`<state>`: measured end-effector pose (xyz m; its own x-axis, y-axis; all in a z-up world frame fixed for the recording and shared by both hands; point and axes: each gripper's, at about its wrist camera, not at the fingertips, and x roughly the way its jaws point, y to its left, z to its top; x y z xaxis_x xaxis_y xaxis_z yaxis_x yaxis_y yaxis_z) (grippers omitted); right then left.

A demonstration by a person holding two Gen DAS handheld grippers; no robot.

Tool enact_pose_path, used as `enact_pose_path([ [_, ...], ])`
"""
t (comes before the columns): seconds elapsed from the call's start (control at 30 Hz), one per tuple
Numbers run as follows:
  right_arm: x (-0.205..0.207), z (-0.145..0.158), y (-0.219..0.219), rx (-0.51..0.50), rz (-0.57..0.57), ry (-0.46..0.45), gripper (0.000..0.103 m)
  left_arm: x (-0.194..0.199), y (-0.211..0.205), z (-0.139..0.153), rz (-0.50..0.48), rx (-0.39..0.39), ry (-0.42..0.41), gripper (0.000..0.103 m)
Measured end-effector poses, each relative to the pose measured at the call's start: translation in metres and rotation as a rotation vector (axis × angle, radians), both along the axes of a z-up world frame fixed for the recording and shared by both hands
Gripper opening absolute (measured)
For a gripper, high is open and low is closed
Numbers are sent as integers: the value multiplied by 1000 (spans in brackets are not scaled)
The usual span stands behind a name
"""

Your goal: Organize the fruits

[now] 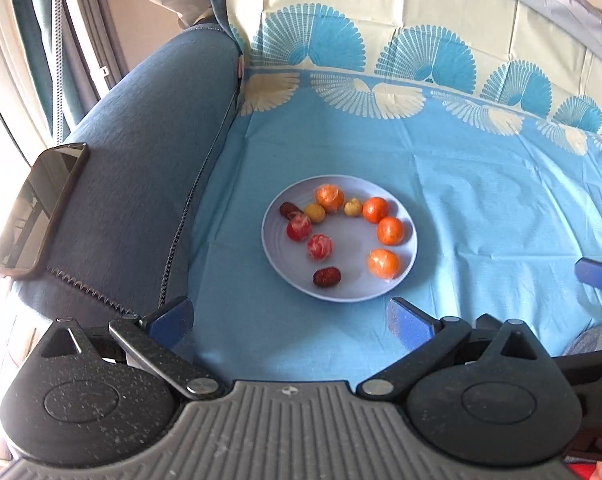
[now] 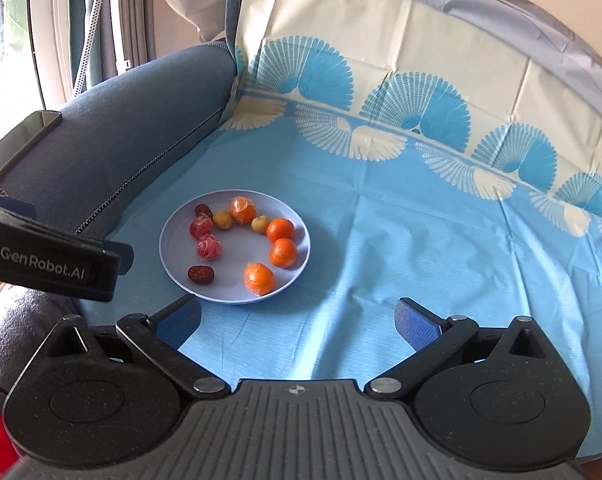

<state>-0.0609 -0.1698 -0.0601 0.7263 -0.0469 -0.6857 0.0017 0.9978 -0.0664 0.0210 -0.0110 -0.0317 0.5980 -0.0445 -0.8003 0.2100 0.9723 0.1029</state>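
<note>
A pale blue plate [image 1: 353,250] [image 2: 237,258] sits on the blue cloth. It holds several oranges [image 1: 390,230] [image 2: 283,253], two of them in clear wrap. Also on it are two red wrapped fruits [image 1: 319,246] [image 2: 209,249], two dark dates [image 1: 327,276] [image 2: 200,273] and two small yellow fruits [image 1: 314,212] [image 2: 223,219]. My left gripper [image 1: 291,320] hangs open and empty, just short of the plate's near rim. My right gripper [image 2: 297,322] is open and empty too, in front of the plate and a little to its right.
A dark phone [image 1: 37,208] [image 2: 21,140] lies on the blue sofa arm [image 1: 141,160] left of the plate. The cloth [image 1: 461,200] runs up the backrest behind. One of the left gripper's fingers [image 2: 61,258] reaches in beside the plate; one of the right gripper's fingers [image 1: 597,276] shows at the right edge.
</note>
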Motion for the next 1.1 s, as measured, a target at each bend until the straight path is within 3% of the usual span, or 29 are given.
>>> enact_pose_path([
  [0.33,-14,6,4,-8,0,-12,102,-9,-2,-1,-21,10,-6,103],
  [0.53,-12,4,8,-14,4,-3,102,-4,3,-8,11,-7,40,103],
  [1.1,-10,3,12,-14,19,-3,102,-3,8,-11,40,14,16,103],
])
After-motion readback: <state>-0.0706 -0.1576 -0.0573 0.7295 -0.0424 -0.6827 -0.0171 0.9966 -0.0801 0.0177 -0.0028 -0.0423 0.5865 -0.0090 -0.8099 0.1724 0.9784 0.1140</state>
